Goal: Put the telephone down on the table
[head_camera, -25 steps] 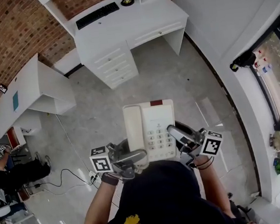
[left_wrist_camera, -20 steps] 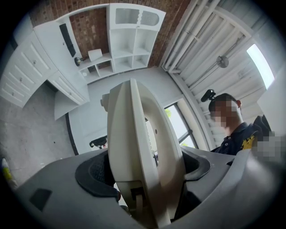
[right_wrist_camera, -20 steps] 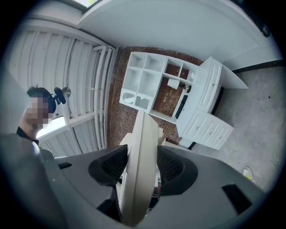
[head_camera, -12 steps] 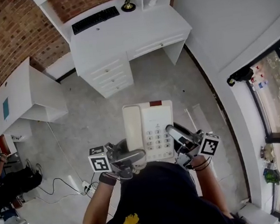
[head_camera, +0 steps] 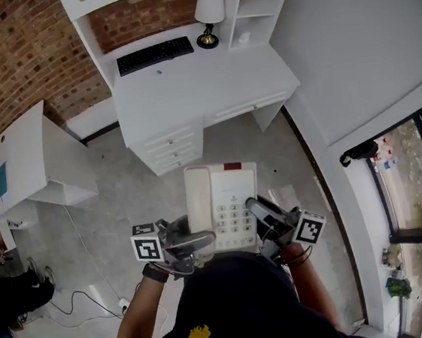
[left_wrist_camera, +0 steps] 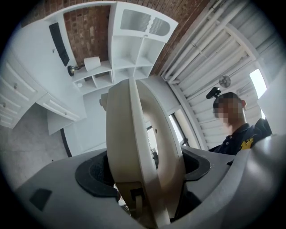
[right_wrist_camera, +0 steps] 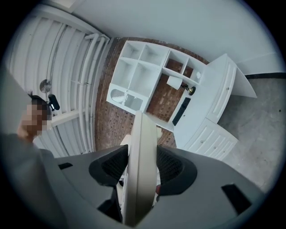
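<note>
A cream push-button telephone [head_camera: 224, 205] with its handset on the left side is carried flat in front of me, above the grey floor. My left gripper [head_camera: 191, 242] is shut on its near left edge, and the cream body [left_wrist_camera: 142, 152] fills the space between the dark pads. My right gripper [head_camera: 261, 213] is shut on the near right edge, whose thin rim [right_wrist_camera: 140, 170] is pinched between its pads. The white desk [head_camera: 201, 82] stands ahead, with a black keyboard [head_camera: 154, 55] and a lamp [head_camera: 208, 12] at its back.
The desk has a drawer unit [head_camera: 167, 148] on its left half and white shelving [head_camera: 252, 0] above. A second white table [head_camera: 21, 167] stands to the left. Cables [head_camera: 75, 301] lie on the floor at lower left. A white wall and window [head_camera: 416, 179] run along the right.
Both grippers and the telephone have come forward toward the white desk, which now lies lower and nearer in the head view. The hold on the telephone looks the same.
</note>
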Tool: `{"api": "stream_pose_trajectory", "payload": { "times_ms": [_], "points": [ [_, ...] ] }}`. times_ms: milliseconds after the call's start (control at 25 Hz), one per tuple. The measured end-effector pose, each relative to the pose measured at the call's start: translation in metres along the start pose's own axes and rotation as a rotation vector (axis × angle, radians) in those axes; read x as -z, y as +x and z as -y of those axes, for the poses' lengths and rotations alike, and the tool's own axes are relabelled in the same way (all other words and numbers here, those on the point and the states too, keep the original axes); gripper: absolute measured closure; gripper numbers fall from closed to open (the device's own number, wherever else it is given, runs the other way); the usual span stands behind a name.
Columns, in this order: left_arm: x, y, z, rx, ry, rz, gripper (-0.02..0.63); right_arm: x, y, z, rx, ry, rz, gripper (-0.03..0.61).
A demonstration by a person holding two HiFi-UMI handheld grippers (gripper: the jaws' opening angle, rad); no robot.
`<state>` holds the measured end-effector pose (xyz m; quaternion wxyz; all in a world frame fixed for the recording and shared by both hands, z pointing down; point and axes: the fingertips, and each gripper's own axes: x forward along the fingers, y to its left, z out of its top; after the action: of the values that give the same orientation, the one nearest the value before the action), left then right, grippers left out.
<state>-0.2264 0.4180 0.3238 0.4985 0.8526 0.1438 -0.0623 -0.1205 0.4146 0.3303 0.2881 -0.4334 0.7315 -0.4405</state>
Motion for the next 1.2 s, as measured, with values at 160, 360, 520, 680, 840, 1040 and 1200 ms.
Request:
{"api": "stream_pose_trajectory", "payload": {
  "times_ms": [160,360,520,680,840,1040,1200],
  "points": [
    [-0.017,-0.01,-0.017,-0.006,-0.033,-0.003,0.198,-0.003,0.023,0.011,0.026,0.037,0.001,0.385],
    [-0.032,-0.008,-0.043,-0.029,-0.059,-0.011,0.198,-0.013,0.039,0.037,0.047,0.076,0.002,0.385],
    [-0.049,-0.001,-0.063,-0.044,-0.073,-0.005,0.198,-0.03,0.055,0.054,0.029,0.096,0.003,0.385],
    [-0.082,0.022,-0.089,-0.068,-0.05,-0.003,0.198,-0.07,0.077,0.074,-0.007,0.083,-0.012,0.385],
    [-0.128,0.05,-0.125,-0.101,-0.031,0.008,0.198,-0.122,0.106,0.104,-0.027,0.087,-0.022,0.385],
    [-0.183,0.103,-0.167,-0.144,-0.016,0.017,0.198,-0.201,0.134,0.14,-0.056,0.085,-0.043,0.383],
    [-0.219,0.15,-0.202,-0.168,-0.013,0.025,0.198,-0.262,0.144,0.171,-0.076,0.095,-0.058,0.385]
  ]
}}
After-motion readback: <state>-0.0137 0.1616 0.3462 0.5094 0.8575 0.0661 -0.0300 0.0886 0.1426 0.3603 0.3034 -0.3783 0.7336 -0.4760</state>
